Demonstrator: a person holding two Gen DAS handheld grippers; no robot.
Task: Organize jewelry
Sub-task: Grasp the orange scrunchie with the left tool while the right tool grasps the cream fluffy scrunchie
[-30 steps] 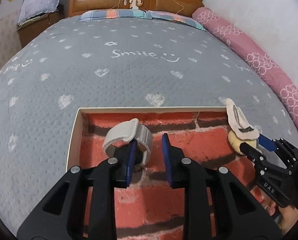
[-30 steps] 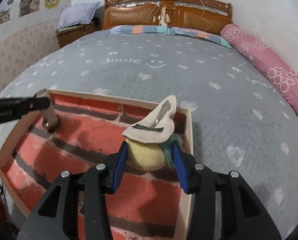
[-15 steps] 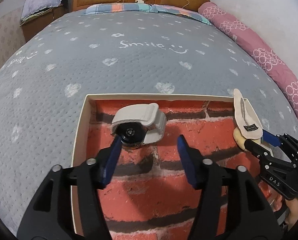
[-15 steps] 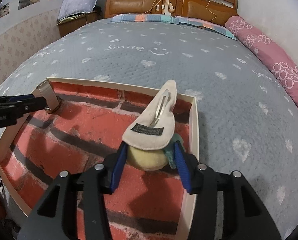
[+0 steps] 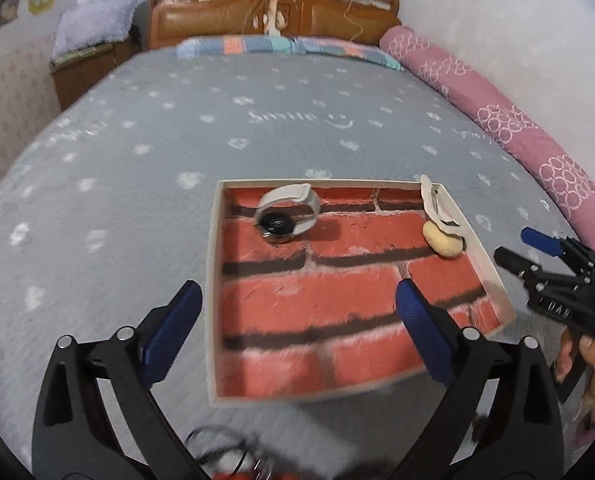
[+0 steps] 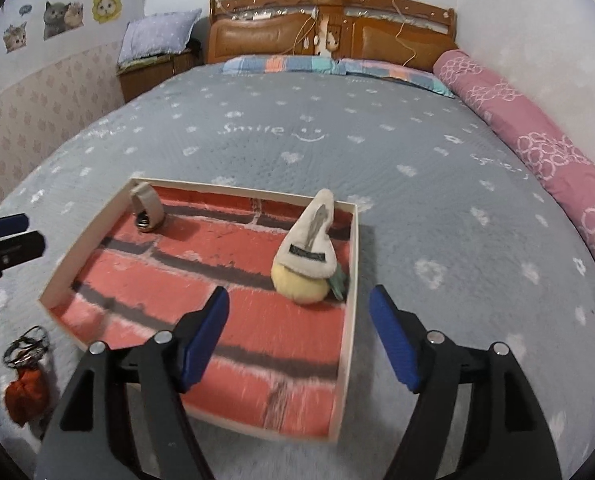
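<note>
Beyond left hand-held gripper (image 5: 293, 312) (jaws wide), watch (image 5: 287, 214) in tray (image 5: 213, 240)

Both wrist views look down near the tray (image 5: 212, 240) toward the headboard (image 6: 329, 32); both share it.

At the bottom edge of your left wrist view, the key ring (image 5: 233, 460) is blurred and cut off. Your right wrist view shows only the tip of the left tool (image 6: 7, 236), and the hair clip (image 6: 309, 248) hides the green piece (image 6: 339, 280).
</note>
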